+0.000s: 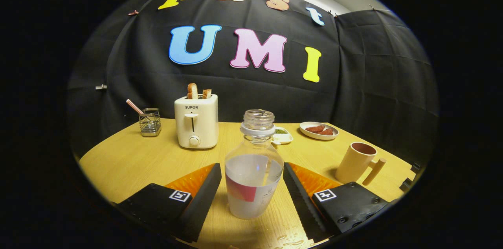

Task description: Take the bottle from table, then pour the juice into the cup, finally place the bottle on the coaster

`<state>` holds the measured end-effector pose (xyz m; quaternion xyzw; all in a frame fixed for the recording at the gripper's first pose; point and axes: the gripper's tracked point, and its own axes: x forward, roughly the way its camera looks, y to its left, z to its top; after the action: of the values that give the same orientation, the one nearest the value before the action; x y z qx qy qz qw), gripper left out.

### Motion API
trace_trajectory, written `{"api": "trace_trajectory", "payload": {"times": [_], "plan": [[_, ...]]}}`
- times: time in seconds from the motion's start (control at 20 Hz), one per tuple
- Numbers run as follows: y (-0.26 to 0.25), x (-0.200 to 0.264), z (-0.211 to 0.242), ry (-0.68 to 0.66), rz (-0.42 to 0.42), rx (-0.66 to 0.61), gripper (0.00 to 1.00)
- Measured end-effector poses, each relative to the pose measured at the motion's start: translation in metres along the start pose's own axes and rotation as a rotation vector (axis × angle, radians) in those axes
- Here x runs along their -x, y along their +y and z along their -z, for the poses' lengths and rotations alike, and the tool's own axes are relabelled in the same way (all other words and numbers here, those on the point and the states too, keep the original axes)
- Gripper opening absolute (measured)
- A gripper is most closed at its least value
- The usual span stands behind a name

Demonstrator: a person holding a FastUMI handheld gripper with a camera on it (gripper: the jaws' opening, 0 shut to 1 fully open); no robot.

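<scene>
The tool (251, 186) is spread wide and grips nothing, one finger on each side of the clear plastic bottle (253, 170) with a narrow gap showing at both flanks. The bottle stands upright, uncapped, on the wooden counter (129, 158) near its front edge, squarely between the fingers, its long axis vertical and crossing their closing line, so a plain squeeze should catch it. Beyond the right finger, toward the counter's right edge, stands the tan cup (355, 162), its handle turned right. I see no coaster.
</scene>
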<state>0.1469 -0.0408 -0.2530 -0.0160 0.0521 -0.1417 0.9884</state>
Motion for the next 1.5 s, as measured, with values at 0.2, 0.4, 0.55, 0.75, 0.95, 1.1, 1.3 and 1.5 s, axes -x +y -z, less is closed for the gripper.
{"api": "trace_trajectory", "payload": {"times": [0.2, 0.4, 0.55, 0.75, 0.95, 1.1, 1.3, 1.5], "plan": [[-0.001, -0.015, 0.010, 0.019, 0.015, 0.027, 0.97], [-0.002, -0.019, 0.013, 0.025, 0.029, 0.032, 0.85], [-0.007, -0.018, 0.013, 0.031, 0.047, 0.030, 0.81], [-0.005, -0.020, 0.013, 0.041, 0.035, 0.013, 0.77], [-0.009, -0.019, 0.014, 0.050, 0.043, 0.008, 0.73], [-0.008, -0.019, 0.014, 0.055, 0.054, 0.016, 0.70], [-0.007, -0.016, 0.001, 0.057, 0.038, -0.027, 0.70], [-0.012, -0.017, -0.024, 0.081, 0.022, -0.158, 0.70]]}}
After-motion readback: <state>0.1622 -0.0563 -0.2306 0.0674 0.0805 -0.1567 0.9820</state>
